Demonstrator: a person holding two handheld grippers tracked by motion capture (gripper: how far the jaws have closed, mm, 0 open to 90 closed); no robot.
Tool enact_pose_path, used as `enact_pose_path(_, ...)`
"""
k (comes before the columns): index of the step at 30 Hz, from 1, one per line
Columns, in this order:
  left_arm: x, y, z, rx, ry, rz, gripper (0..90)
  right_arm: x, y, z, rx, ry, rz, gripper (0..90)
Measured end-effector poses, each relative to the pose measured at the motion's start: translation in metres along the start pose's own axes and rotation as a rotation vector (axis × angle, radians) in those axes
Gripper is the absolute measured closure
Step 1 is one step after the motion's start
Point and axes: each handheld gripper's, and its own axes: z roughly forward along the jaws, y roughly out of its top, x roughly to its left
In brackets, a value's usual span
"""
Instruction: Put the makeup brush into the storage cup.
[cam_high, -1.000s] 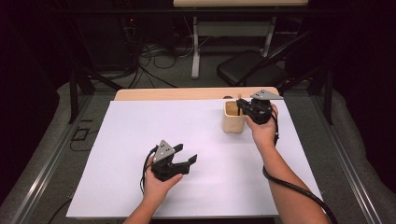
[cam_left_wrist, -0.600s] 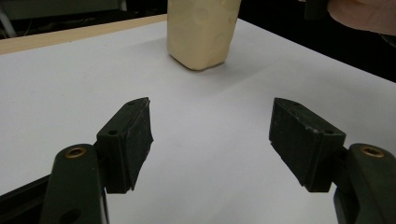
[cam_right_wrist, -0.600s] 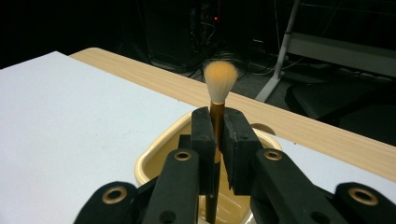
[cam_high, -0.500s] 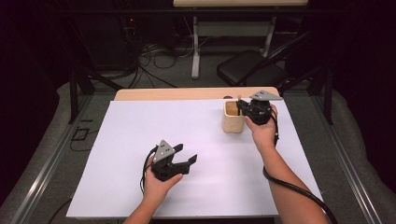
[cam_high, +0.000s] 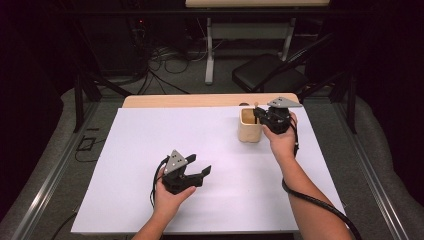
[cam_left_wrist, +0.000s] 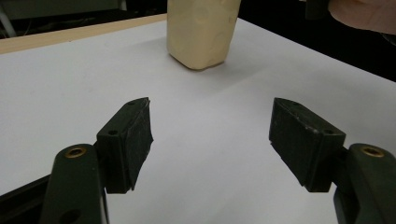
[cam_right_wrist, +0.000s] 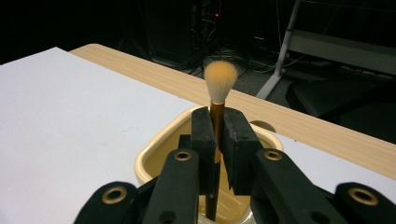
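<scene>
Upright, right gripper (cam_right_wrist: 215, 140) clamps brush (cam_right_wrist: 218, 88) over cup (cam_right_wrist: 159, 158); left gripper (cam_left_wrist: 210, 135) gapes.

No legible text, label or number anywhere.

A dark room. A wooden counter (cam_high: 200, 100) covered by a white sheet (cam_high: 150, 145) stands on grey floor (cam_high: 380, 165). Beyond it, a black chair (cam_high: 267, 77), tangled cables (cam_high: 165, 60) and a white table leg (cam_high: 209, 55).
</scene>
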Motion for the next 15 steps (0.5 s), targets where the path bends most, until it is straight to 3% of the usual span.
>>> enact_pose_path(8, -0.0001, 0.0001, 0.0, 0.0, -0.001, 0.0, 30.0, 0.0001, -0.0006, 0.0002, 0.011, -0.001, 0.007, 78.6)
enact_pose_path(9, 0.0, 0.0001, 0.0, 0.0, -0.001, 0.0, 30.0, 0.0, -0.0004, 0.0004, 0.015, -0.003, 0.005, 73.5)
enact_pose_path(10, 0.0001, 0.0001, 0.0, 0.0, -0.001, -0.001, 30.0, 0.0004, -0.0002, 0.0012, 0.022, -0.02, 0.009, 62.4)
enact_pose_path(12, 0.0002, 0.0002, -0.0001, 0.0, 0.0, -0.001, 30.0, 0.0005, -0.0003, 0.0016, 0.016, -0.025, 0.015, 58.8)
enact_pose_path(13, 0.0002, 0.0002, -0.0001, 0.0, 0.0, -0.001, 30.0, 0.0005, -0.0007, 0.0023, 0.019, -0.031, 0.024, 51.8)
enact_pose_path(15, 0.0001, 0.0002, 0.0, 0.0, -0.001, 0.0, 30.0, 0.0006, -0.0014, 0.0029, 0.018, -0.04, 0.04, 46.5)
